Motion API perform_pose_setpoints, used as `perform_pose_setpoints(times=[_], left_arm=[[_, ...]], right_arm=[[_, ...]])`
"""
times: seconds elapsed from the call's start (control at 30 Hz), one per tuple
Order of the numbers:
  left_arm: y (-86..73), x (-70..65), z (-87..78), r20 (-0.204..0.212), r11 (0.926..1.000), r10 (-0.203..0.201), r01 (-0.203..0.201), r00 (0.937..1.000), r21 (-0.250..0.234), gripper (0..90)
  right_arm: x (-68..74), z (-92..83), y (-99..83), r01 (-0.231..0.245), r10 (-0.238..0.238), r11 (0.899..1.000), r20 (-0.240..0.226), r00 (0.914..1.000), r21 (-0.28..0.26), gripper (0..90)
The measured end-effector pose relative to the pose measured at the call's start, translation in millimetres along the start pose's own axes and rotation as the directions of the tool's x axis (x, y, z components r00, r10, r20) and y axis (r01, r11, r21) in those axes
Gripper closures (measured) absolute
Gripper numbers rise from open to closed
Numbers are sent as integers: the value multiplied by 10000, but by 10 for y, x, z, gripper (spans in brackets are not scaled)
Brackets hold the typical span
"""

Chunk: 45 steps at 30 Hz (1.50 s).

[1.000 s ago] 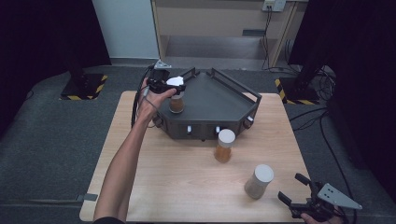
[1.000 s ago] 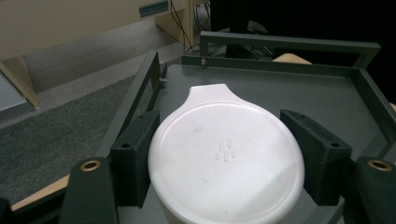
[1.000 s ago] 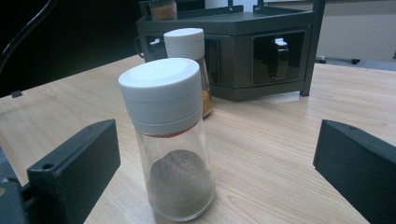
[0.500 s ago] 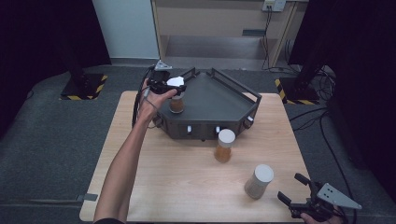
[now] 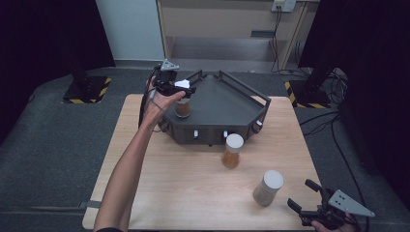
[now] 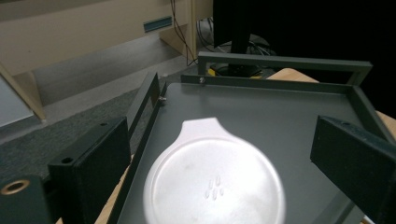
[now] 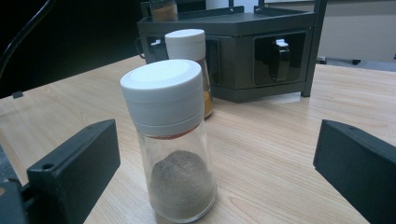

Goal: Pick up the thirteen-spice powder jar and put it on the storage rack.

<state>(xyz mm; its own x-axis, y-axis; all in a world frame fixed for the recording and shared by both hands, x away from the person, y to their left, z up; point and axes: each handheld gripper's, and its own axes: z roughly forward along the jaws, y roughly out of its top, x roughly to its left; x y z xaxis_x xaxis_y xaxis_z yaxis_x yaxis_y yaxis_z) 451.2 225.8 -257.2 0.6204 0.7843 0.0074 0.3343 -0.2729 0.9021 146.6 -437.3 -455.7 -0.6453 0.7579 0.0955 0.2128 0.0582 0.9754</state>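
The left gripper (image 5: 186, 88) sits over a spice jar (image 5: 183, 107) on the dark rack (image 5: 227, 104). Its jaws have just been opening and now stand wide either side of the white lid (image 6: 215, 184), not pressing it. The right gripper (image 5: 309, 203) hovers at the table's (image 5: 193, 183) near corner, jaws apart, a pepper jar (image 7: 170, 140) just ahead, untouched.

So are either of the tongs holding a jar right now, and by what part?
No. The left tongs have just opened around the rack jar's lid, pads clear of it. The right tongs stand open, short of the pepper jar.
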Motion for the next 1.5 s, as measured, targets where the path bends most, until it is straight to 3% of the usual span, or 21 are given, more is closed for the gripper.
perform_pose_setpoints(times=[0.17,0.3,0.43,0.57,0.7,0.93,1.03,1.17,1.33,1.5], left_arm=[[35,-17,-99,-46,9989,140,-141,9999,-448,48],[19,-37,-218,18,9923,415,-410,9991,-1169,62],[17,-33,-342,128,9879,555,-531,9984,-1455,67],[17,-34,-474,331,9827,679,-611,9971,-1751,64],[-50,-30,-573,723,9739,552,-378,9959,-2239,64],[-165,-31,-698,1235,9680,716,-391,9898,-2478,67],[-193,-60,-777,1290,9714,702,-383,9892,-2344,70],[-317,-98,-885,1544,9657,945,-529,9835,-2543,70],[-460,-120,-981,2088,9616,1169,-580,9710,-2684,65],[-590,-198,-1066,2354,9556,1430,-722,9613,-2857,66]], right_arm=[[1,-1,-1,1,-1,10000,1,10000,-9,11],[3,-2,-1,3,-3,10000,12,10000,-36,11],[4,-1,1,19,-19,10000,-12,10000,-26,11],[3,2,2,22,-22,10000,-26,10000,-23,11],[5,5,4,42,-42,10000,-30,10000,-19,11],[13,1,6,44,-44,10000,-23,10000,-48,11],[14,2,6,50,-51,10000,-13,10000,-50,11],[12,6,6,57,-57,10000,-21,10000,-40,11],[19,12,13,67,-67,10000,-43,10000,1,11],[29,16,17,100,-100,9999,-39,9999,-10,11]])
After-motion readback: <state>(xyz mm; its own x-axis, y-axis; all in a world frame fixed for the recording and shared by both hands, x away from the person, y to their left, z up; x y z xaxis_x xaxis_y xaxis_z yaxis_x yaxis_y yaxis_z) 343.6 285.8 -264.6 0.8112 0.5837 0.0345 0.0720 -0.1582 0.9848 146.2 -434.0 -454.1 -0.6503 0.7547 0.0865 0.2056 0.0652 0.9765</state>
